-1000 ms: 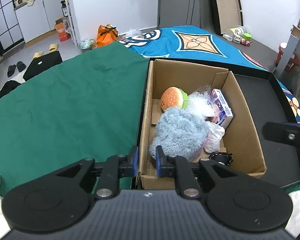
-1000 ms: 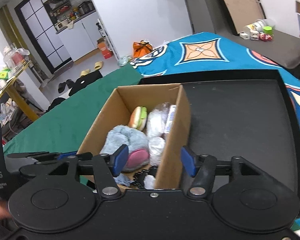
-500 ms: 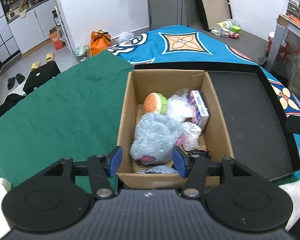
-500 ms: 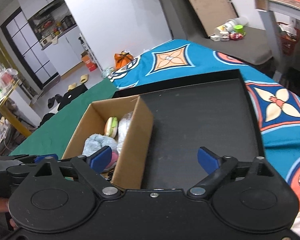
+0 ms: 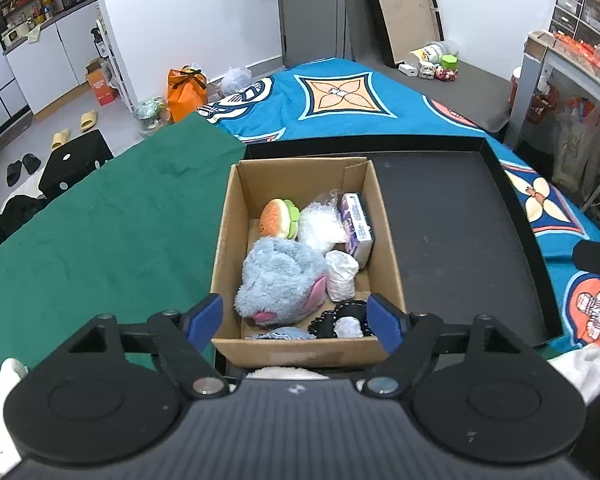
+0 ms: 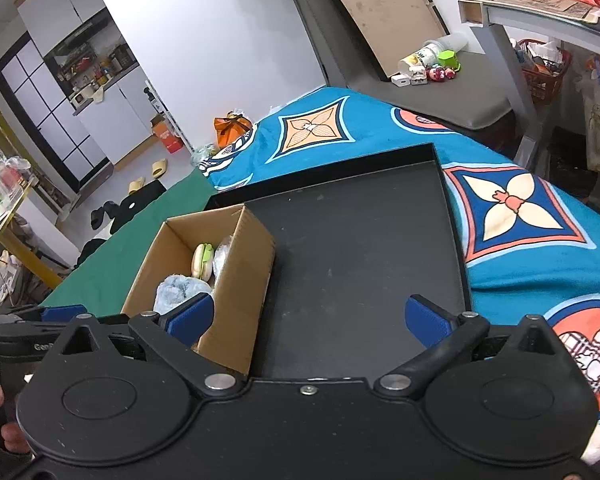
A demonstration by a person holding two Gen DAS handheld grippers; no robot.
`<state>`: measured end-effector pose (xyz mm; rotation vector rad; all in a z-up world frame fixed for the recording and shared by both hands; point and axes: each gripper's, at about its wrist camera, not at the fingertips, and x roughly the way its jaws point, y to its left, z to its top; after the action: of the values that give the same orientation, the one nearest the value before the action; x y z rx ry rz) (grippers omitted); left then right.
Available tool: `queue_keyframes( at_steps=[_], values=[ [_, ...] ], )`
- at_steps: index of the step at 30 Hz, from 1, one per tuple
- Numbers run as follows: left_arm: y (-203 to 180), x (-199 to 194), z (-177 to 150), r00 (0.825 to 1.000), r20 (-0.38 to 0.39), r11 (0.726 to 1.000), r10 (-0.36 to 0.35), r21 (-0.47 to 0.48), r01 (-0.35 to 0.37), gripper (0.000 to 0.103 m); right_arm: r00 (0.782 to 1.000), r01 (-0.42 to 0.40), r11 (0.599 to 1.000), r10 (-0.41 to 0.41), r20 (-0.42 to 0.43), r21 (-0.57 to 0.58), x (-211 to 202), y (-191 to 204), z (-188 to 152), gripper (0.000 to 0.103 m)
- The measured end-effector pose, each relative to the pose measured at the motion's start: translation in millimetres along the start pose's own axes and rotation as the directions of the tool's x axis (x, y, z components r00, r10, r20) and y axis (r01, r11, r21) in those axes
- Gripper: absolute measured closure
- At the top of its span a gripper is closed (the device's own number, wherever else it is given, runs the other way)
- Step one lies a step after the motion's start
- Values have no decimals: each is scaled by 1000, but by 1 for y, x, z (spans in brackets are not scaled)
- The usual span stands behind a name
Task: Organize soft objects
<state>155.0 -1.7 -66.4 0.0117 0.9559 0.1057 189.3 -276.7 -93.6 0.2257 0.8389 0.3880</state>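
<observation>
An open cardboard box (image 5: 388, 240) stands at the left end of a black tray (image 5: 460, 232). It holds a blue-grey plush (image 5: 280, 280), a burger plush (image 5: 278, 219), a clear bag of white stuffing (image 5: 320, 222), a purple-and-white packet (image 5: 356, 222), a white wad (image 5: 340, 272) and a black frilly item (image 5: 340, 320). My left gripper (image 5: 296, 318) is open and empty above the box's near wall. My right gripper (image 6: 312, 318) is open and empty over the tray (image 6: 360, 248), right of the box (image 6: 240, 280); the burger plush (image 6: 202, 260) and blue plush (image 6: 180, 292) show inside.
The tray lies on a blue patterned blanket (image 5: 340, 92) with a green cloth (image 5: 100, 220) to the left. A white soft thing (image 5: 284, 372) peeks out below the box's near wall. A grey desk (image 6: 540, 12) stands at the far right. Floor clutter lies beyond.
Both grippers opened wider and pulled back from the box. The right gripper swung right over the bare tray. The blue plush stays in the box.
</observation>
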Motion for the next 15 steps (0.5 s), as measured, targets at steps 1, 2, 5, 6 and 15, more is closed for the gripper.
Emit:
queue_keyframes(
  at_steps=[1,2,5,6,15],
  values=[
    [-1,-3,0,1000,1,1000,-2,0,2,23,1000,4,1000,-4,1,0,-2,-2,0,0],
    [-2,-5,1,1000,3,1000,-6,-1,6,22,1000,6,1000,-6,2,2,-4,-3,1,0],
    [-5,-14,2,1000,10,1000,-7,2,7,19,1000,4,1000,-4,-1,8,-9,-6,1,0],
    [-7,-16,2,1000,14,1000,-4,5,3,19,1000,3,1000,-3,-2,7,-11,-7,2,0],
    [-13,-43,3,999,34,999,-26,23,25,14,1000,15,1000,-15,1,-15,-32,-9,5,0]
  ],
)
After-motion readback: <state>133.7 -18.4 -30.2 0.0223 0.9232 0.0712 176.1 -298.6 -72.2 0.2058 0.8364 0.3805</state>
